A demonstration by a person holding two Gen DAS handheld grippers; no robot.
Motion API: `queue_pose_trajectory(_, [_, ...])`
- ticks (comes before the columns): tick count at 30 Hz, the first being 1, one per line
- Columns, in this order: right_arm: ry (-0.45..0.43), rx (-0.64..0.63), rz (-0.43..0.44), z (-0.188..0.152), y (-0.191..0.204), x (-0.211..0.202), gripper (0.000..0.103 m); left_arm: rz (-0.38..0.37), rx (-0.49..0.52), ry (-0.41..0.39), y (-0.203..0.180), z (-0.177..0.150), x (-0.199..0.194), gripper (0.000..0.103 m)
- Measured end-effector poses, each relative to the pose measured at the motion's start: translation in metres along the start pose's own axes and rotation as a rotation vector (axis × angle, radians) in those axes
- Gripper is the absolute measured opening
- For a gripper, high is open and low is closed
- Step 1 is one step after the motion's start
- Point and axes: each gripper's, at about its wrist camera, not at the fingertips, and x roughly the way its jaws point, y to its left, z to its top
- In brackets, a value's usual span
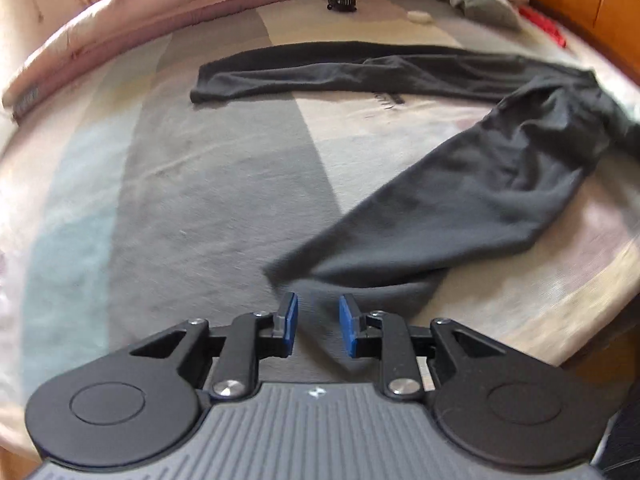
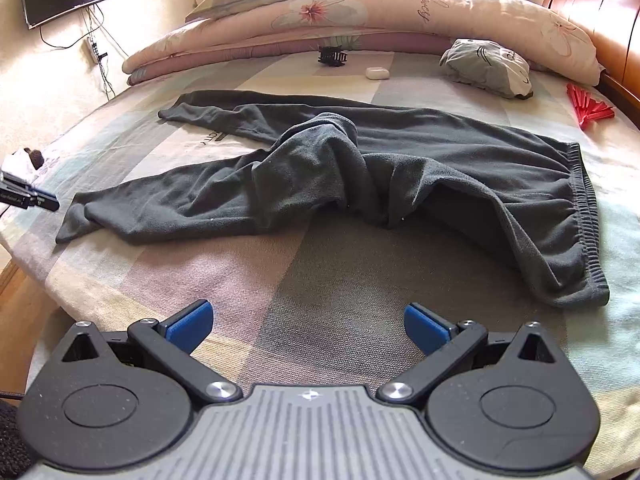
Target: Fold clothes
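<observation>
Dark grey trousers (image 2: 360, 168) lie spread on the striped bed sheet (image 2: 340, 280), legs stretched to the left and the elastic waistband (image 2: 584, 216) at the right. The middle of the trousers is bunched up. In the left wrist view the near leg (image 1: 460, 208) runs diagonally, and its cuff (image 1: 304, 276) ends just beyond my left gripper (image 1: 318, 320). That gripper's blue pads stand a small gap apart and press on nothing. My right gripper (image 2: 308, 324) is wide open over bare sheet, short of the trousers, with nothing between its fingers.
A folded floral quilt with a pillow (image 2: 360, 12) lines the far side of the bed. Before it lie a black hair claw (image 2: 331, 56), a small white case (image 2: 377, 73), a grey cloth bundle (image 2: 484, 66) and a red fan (image 2: 590, 110). The wooden headboard (image 2: 600, 12) stands at the right.
</observation>
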Motion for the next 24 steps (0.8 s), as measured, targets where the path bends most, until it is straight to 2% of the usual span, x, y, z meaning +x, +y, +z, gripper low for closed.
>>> queue_pose_trajectory(4, [0.002, 0.012, 0.014, -0.001, -0.001, 0.0, 0.103, -0.198, -0.281, -0.014, -0.002, -0.028, 0.011, 0.027])
queue_pose_trajectory(7, [0.008, 0.022, 0.022, -0.002, -0.001, 0.002, 0.103, -0.312, -0.483, -0.003, -0.003, -0.049, 0.025, 0.03])
queue_pose_trajectory(10, [0.008, 0.028, 0.027, -0.001, 0.0, 0.002, 0.103, -0.356, -0.601, -0.004, -0.003, -0.063, 0.04, 0.039])
queue_pose_trajectory(14, [0.004, 0.037, 0.035, 0.001, 0.001, 0.002, 0.103, -0.378, -0.712, -0.068, 0.007, -0.068, 0.049, 0.043])
queue_pose_trajectory(19, [0.007, 0.093, 0.084, 0.002, -0.003, 0.0, 0.103, -0.323, -0.777, -0.137, 0.017, -0.068, 0.049, 0.044])
queue_pose_trajectory(24, [0.033, 0.176, 0.185, 0.007, -0.006, 0.003, 0.103, -0.249, -0.807, -0.231, 0.017, -0.069, 0.05, 0.044])
